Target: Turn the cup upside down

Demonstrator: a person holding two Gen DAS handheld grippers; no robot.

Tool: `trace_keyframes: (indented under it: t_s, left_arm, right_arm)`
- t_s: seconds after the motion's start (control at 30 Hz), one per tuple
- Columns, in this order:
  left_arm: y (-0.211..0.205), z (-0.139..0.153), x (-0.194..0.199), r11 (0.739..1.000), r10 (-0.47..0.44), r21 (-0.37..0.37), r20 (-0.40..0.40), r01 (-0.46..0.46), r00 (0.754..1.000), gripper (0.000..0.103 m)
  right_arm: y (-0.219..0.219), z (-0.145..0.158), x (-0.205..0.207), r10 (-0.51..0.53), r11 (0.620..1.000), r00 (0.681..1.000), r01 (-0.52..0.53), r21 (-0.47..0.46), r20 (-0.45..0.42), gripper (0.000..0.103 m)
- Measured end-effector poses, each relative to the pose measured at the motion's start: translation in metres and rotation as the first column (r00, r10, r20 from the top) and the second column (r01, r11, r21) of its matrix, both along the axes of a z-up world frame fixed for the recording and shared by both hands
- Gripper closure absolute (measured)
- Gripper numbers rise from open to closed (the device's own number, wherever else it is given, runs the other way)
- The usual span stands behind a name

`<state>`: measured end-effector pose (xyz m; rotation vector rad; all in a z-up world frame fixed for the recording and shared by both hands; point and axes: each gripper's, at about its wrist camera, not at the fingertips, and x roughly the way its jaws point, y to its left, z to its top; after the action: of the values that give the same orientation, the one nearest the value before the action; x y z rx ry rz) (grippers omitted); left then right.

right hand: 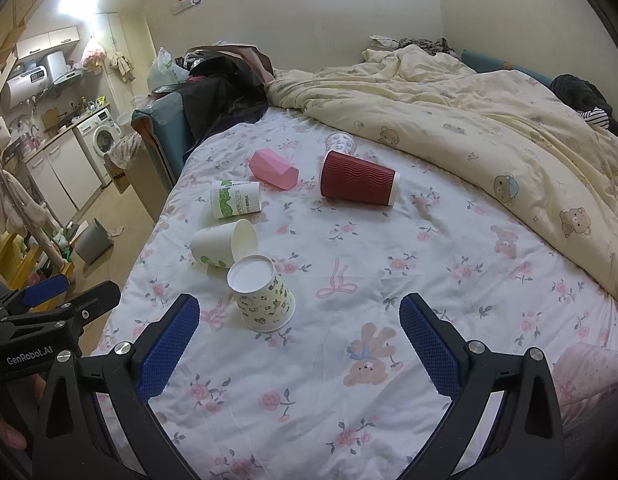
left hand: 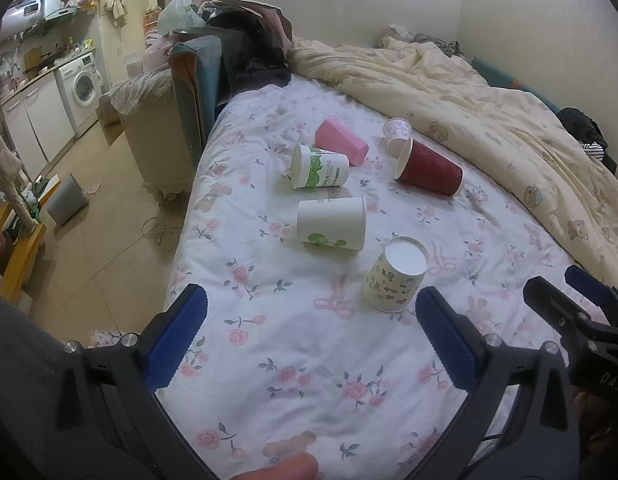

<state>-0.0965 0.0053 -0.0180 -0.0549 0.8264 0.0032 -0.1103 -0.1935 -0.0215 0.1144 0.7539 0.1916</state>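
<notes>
both tongs hang spread wide and empty, the left gripper (left hand: 311, 338) and right gripper (right hand: 299, 344) low over the near floral sheet (left hand: 309, 380). the bear-print paper cup (left hand: 395, 274) already stands rim-down just beyond them. next is likely the white cup with green dots (left hand: 331, 224), lying on its side: pinch its wall gently, lift, then rotate until the rim sits flat on the soft bedding.

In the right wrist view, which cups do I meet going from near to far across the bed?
Patterned cup standing upside down → white cup with green dots on its side → white cup with green print → pink cup → small patterned cup.
</notes>
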Motion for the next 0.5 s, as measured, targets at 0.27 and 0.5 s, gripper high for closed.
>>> trace_keyframes:
  t_s: [0.27,0.5]
  left_arm:
    - [0.0002,-0.0002,0.0001,1.000,0.002,-0.003,0.000,-0.002,1.000,0.000]
    - [0.0006,0.0006,-0.0009,1.000,0.009,-0.003,-0.001,-0.009,1.000,0.000]
  right_arm:
    - [0.0015,-0.0021,-0.0015,-0.004,1.000,1.000,0.004,0.002,-0.005,0.001]
    - [0.0018,-0.0028,-0.0023,-0.007,1.000,1.000,0.007,0.002,-0.010,0.001]
